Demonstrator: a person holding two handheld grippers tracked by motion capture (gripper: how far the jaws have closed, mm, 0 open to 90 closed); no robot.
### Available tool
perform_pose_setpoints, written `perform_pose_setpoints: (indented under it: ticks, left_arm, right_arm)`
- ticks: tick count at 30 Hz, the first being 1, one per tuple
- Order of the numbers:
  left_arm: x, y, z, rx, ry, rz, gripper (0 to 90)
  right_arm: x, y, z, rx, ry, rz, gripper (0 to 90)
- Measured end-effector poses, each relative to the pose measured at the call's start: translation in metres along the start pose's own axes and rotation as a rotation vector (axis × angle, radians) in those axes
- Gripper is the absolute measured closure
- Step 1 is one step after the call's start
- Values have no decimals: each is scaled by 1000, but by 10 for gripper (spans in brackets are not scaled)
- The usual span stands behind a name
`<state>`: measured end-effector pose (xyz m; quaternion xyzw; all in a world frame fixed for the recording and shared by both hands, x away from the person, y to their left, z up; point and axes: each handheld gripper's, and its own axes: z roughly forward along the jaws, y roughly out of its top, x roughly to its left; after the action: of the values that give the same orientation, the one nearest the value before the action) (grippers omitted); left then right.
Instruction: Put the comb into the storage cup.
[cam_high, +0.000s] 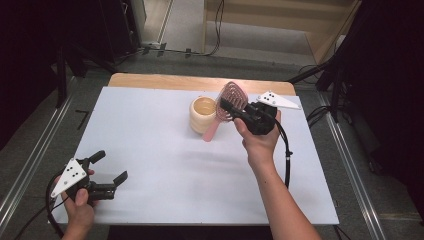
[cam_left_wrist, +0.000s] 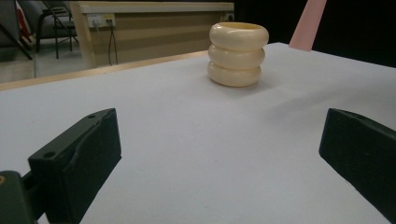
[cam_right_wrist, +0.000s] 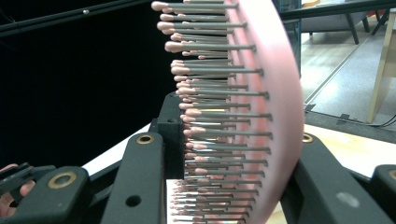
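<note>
A pink hairbrush (cam_high: 234, 95) with grey bristles hangs tilted above the white tabletop (cam_high: 165, 165), its handle pointing down beside a cream ribbed cup (cam_high: 202, 114). My right gripper (cam_high: 227, 107) is shut on the brush head. In the right gripper view the jaws of this gripper (cam_right_wrist: 238, 149) clamp the bristled side and the back of the hairbrush (cam_right_wrist: 268, 93). My left gripper (cam_high: 111, 166) rests low at the front left corner, open and holding nothing. In the left gripper view its gripper (cam_left_wrist: 219, 154) faces the cup (cam_left_wrist: 238, 53), with the brush handle (cam_left_wrist: 308, 23) beyond it.
A bare wooden strip (cam_high: 165, 81) runs along the table's far edge. Metal rails (cam_high: 35, 160) flank the table on both sides. Cables lie on the floor behind, and a wooden platform (cam_high: 280, 20) stands at the back.
</note>
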<state>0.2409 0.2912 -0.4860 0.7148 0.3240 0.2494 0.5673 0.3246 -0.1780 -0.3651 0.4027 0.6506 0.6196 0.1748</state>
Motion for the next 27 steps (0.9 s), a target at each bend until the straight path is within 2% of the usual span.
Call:
perform_pose_setpoints:
  ticks: [5,27]
  left_arm:
    - [0,0,0,4,1,5,0]
    - [-1,-1,1,7,-4,7,0]
  right_arm:
    - [-3,6,3,-12,9,8,619]
    - [-20,19,14,-37,-21,27,619]
